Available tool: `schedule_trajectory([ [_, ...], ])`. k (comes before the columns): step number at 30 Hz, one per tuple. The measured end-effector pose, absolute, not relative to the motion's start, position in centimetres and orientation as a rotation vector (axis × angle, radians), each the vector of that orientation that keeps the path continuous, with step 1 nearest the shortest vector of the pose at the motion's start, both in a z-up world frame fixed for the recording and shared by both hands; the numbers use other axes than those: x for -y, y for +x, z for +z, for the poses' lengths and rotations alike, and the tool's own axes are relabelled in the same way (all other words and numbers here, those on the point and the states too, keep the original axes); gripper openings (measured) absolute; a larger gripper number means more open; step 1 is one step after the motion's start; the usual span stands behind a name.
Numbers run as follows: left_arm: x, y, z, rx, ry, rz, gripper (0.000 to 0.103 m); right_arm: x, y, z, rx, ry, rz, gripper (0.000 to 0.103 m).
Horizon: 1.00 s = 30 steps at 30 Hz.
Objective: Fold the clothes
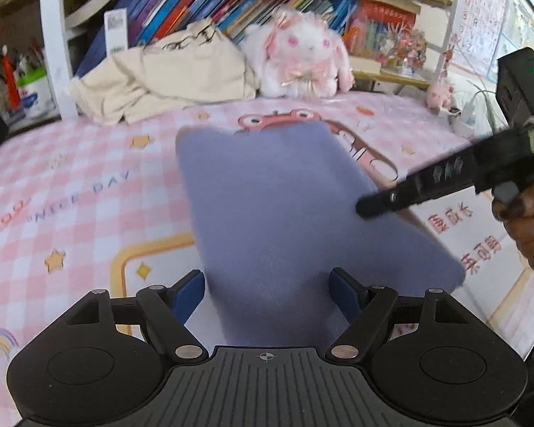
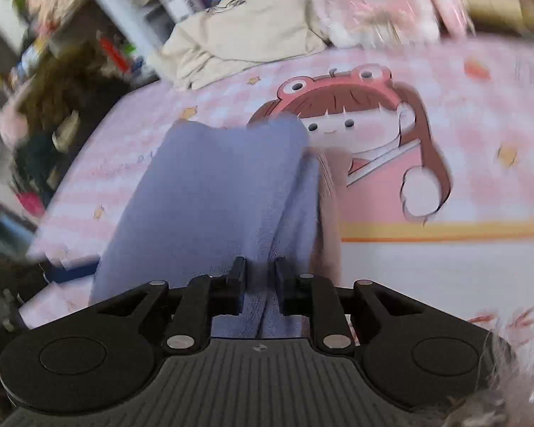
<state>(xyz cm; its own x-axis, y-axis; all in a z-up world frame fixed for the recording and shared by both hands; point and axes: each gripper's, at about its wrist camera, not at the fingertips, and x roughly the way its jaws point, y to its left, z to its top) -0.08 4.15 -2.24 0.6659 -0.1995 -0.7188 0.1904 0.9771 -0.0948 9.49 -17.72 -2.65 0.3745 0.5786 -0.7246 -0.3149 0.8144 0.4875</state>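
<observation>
Midway through a fold: lavender garment [image 1: 284, 213] lying mid-bed [image 1: 71, 185], pinched at its near edge by right gripper [image 2: 260, 281]; left gripper [image 1: 267, 295] spread wide, straddling the cloth unclamped. Next, probably carrying that edge across.

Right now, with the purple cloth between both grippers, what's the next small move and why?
Probably close the left gripper on the near edge of the soft purple-blue cloth. Its blue pads stand wide apart with the cloth between them, untouched, while the right gripper already pinches a bunched fold. Holding both sides should let the fold carry over evenly on the pink checked bedsheet.
</observation>
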Motion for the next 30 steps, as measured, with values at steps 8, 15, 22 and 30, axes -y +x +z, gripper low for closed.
schedule_trajectory([
  [8,-5.8,-0.3,-0.5,-0.761,-0.09,-0.186,0.08,19.8,9.0,-2.3,-1.039,0.373,0.546,0.043],
  [15,-7.2,1.0,-0.9,-0.837,-0.243,-0.171,0.08,20.7,6.9,-2.7,-1.109,0.429,0.533,0.064],
  [22,-9.3,2.4,-3.1,-0.906,-0.472,-0.189,0.079,20.4,7.0,-3.7,-1.163,0.45,0.52,0.067],
  [30,-10.4,4.0,-4.5,-0.935,-0.596,-0.188,0.079,21.0,7.0,-3.4,-1.114,0.423,0.438,0.072],
])
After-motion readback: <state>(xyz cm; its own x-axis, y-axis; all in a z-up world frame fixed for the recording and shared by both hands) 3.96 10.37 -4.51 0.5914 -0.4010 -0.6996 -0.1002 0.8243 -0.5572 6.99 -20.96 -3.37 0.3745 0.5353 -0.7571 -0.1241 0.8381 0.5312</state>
